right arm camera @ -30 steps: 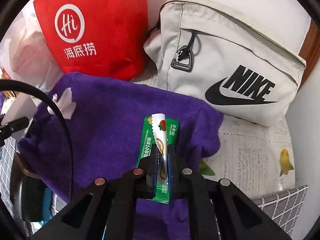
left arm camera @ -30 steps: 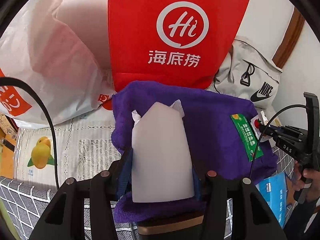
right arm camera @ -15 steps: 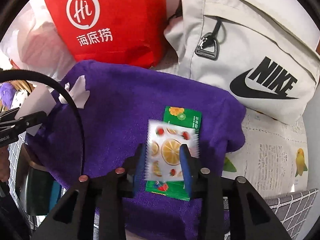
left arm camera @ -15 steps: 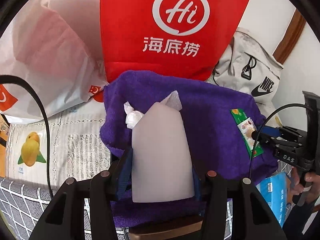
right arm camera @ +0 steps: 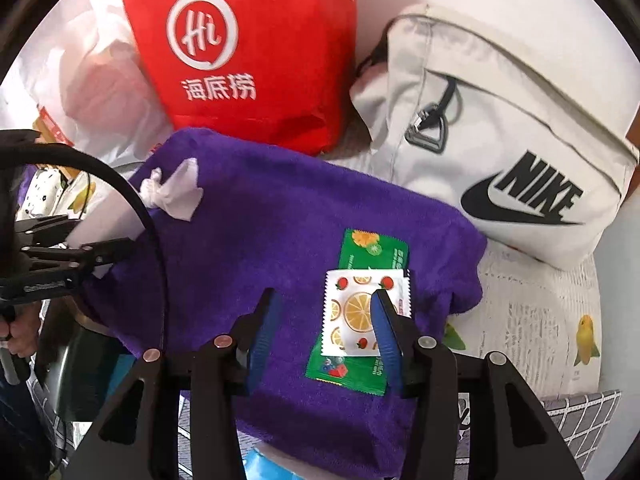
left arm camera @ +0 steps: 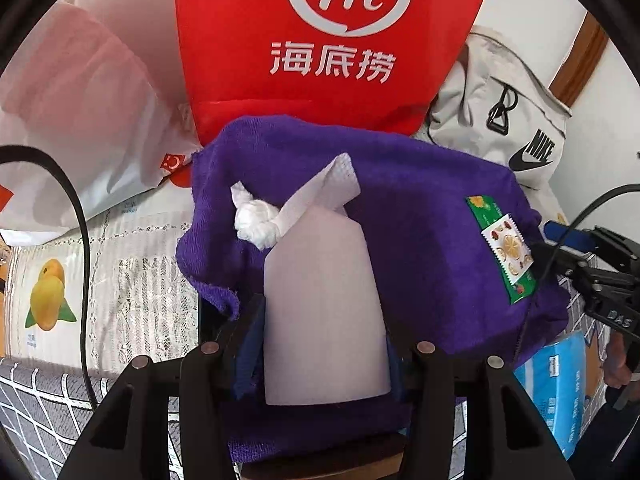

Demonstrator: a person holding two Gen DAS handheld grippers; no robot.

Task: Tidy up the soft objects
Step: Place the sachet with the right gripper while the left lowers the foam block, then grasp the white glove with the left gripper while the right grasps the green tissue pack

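White fruit-print sachet (right arm camera: pixel 360 312) lying on a green packet (right arm camera: pixel 362 312) atop the purple towel (right arm camera: pixel 272 240), right hand-held gripper (right arm camera: pixel 324 320) just opened, its right finger over the sachet, left hand-held gripper (left arm camera: pixel 324 344) clamping a white tissue pack (left arm camera: pixel 324 320)

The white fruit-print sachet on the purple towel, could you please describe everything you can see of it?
The white sachet is a small flat packet with zigzag-cut edges, printed with orange slices and strawberries; it looks like glossy foil or plastic. It lies flat on a green sachet, partly covering it, and both rest on the purple towel. The right gripper has just been opening: its jaws now stand apart, and its right finger overlaps the packet's right edge. Whether that finger touches it cannot be told.
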